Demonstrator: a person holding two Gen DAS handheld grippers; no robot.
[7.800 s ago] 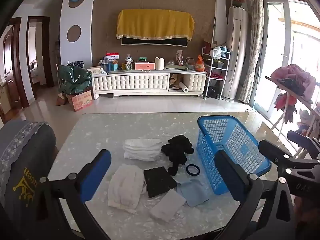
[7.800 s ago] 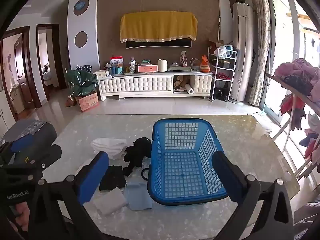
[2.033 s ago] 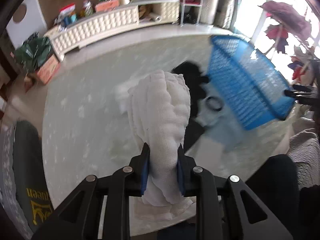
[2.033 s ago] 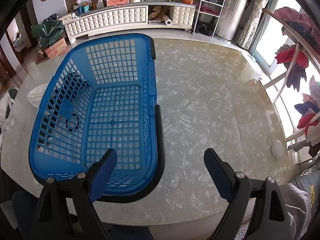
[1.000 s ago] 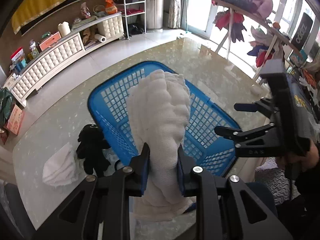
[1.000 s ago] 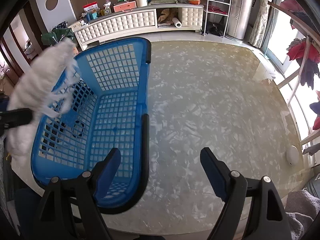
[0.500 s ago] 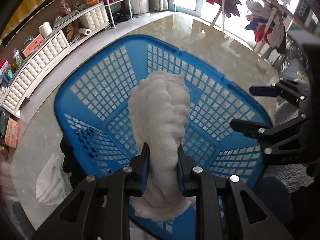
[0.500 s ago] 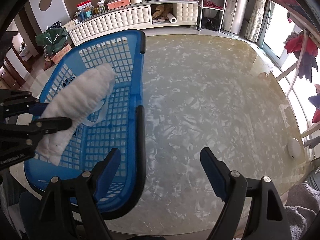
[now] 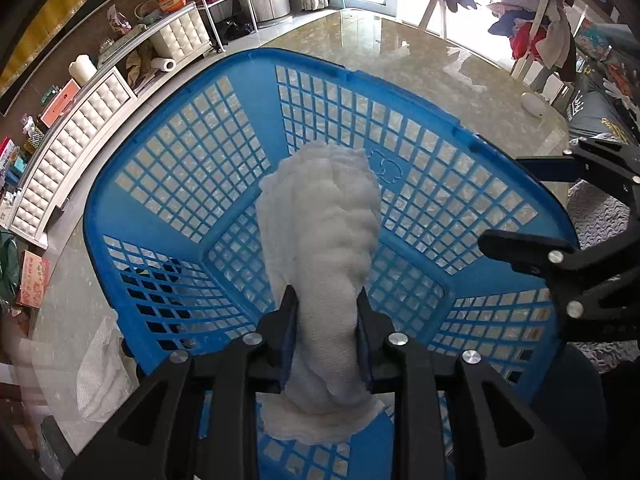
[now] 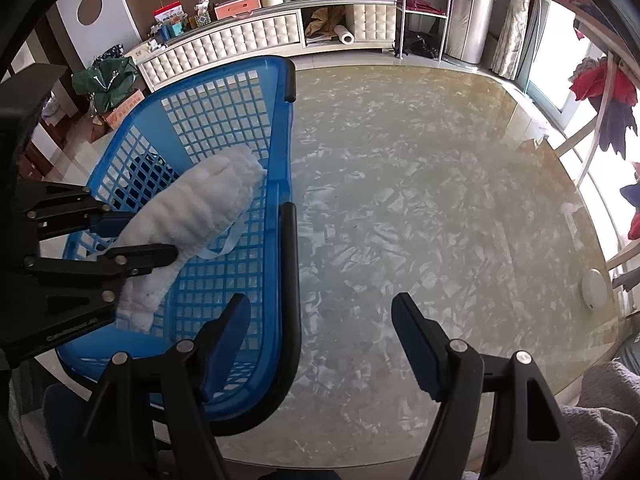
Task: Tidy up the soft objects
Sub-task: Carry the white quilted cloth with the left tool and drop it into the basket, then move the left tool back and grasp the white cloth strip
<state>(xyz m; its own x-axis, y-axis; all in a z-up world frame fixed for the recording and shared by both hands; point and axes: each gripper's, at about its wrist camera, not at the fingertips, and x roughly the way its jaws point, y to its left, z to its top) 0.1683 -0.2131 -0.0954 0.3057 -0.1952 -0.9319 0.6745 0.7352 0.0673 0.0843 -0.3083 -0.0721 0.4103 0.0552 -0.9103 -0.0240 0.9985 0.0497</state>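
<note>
Marble-patterned glass table [image 10: 400, 200] is carrying a blue plastic lattice basket [image 9: 192, 160].
Left gripper [image 9: 326, 332], jaws just loosening, is pinching the soft, light white waffle towel [image 9: 324, 240] mid-fold above the basket; right gripper [image 10: 320, 344] is gaping astride its rim.

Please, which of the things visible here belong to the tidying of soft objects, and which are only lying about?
Part of the job:
- white towel, clamped in the left gripper over the basket
- blue basket
- white cloth and a dark item outside the basket
- right gripper, open beside the basket rim

Only lying about:
- small white round thing on the table
</note>
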